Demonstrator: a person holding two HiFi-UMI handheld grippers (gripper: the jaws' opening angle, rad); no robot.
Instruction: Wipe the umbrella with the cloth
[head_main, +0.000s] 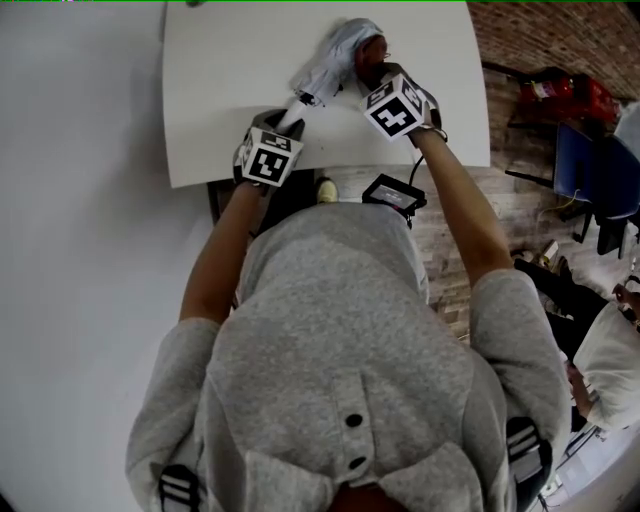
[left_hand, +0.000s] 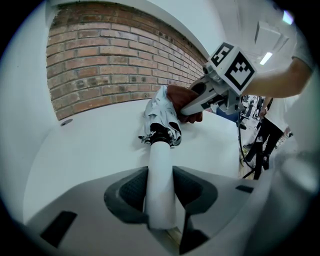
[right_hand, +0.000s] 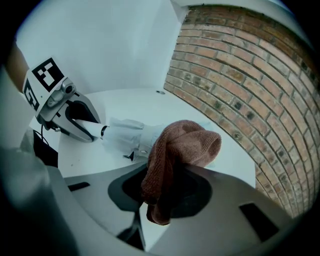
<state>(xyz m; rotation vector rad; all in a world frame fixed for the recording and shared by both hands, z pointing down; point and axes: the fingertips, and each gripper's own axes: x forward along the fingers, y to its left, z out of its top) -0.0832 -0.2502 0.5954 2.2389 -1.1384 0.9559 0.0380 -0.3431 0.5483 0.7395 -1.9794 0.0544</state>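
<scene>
Over the table (head_main: 220, 120), left gripper (left_hand: 160, 194) pinches umbrella (head_main: 338, 52) handle (left_hand: 161, 165) — right gripper (right_hand: 162, 192) pinches cloth (right_hand: 175, 145), partly hiding canopy.

No text, label, brand or number can be read anywhere.

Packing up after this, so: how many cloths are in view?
1. The brown cloth is clamped in the right gripper, against the folded umbrella on the table. No other shows, though the person blocks part of the view.
</scene>
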